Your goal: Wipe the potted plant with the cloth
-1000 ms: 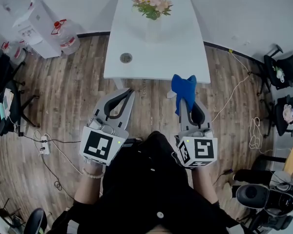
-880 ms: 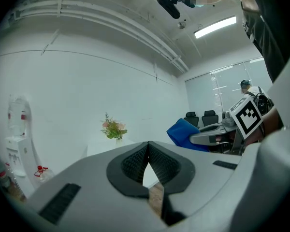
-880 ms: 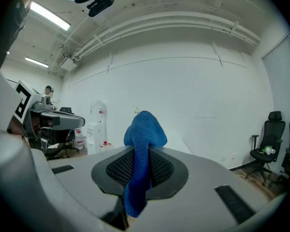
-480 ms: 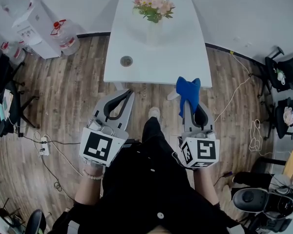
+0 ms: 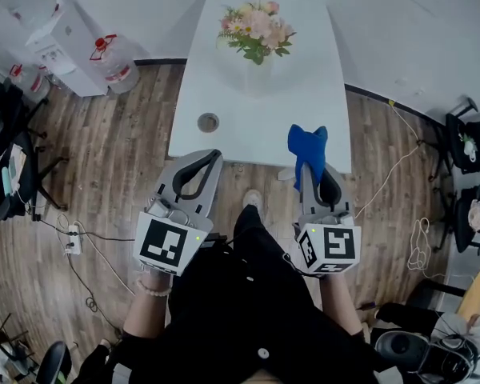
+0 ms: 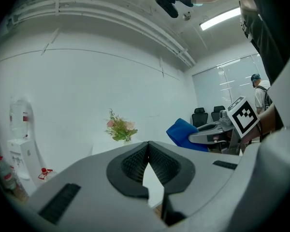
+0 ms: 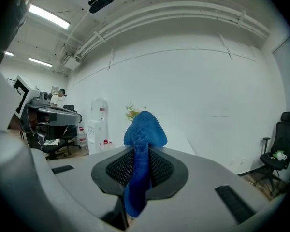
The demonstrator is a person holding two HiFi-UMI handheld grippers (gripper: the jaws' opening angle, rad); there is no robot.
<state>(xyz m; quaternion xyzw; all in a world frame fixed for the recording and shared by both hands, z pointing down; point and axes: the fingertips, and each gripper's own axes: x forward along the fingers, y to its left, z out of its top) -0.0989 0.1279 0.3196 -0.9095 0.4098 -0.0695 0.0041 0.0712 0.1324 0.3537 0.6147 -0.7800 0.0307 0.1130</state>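
Note:
The potted plant point(image 5: 256, 32), pink and cream flowers in a white vase, stands at the far middle of the white table point(image 5: 224, 94). It also shows small ahead in the left gripper view as the plant point(image 6: 120, 128), and the plant point(image 7: 131, 111) peeks out behind the cloth in the right gripper view. My right gripper point(image 5: 308, 165) is shut on a blue cloth point(image 5: 306, 146), at the table's near right edge. The cloth point(image 7: 142, 134) bulges above the jaws. My left gripper point(image 5: 212, 155) is shut and empty, just short of the near edge.
A round cable hole point(image 5: 208, 122) is in the table near the front left. A water dispenser point(image 5: 64, 42) and a water bottle point(image 5: 116, 58) stand to the left of the table. Office chairs point(image 5: 474, 134) and loose cables point(image 5: 392, 166) lie at the right, a power strip point(image 5: 72, 238) at the left.
Both grippers have moved forward to the table's near edge as the person stepped ahead. The blue cloth now overlaps the tabletop. Neither gripper's jaws have changed.

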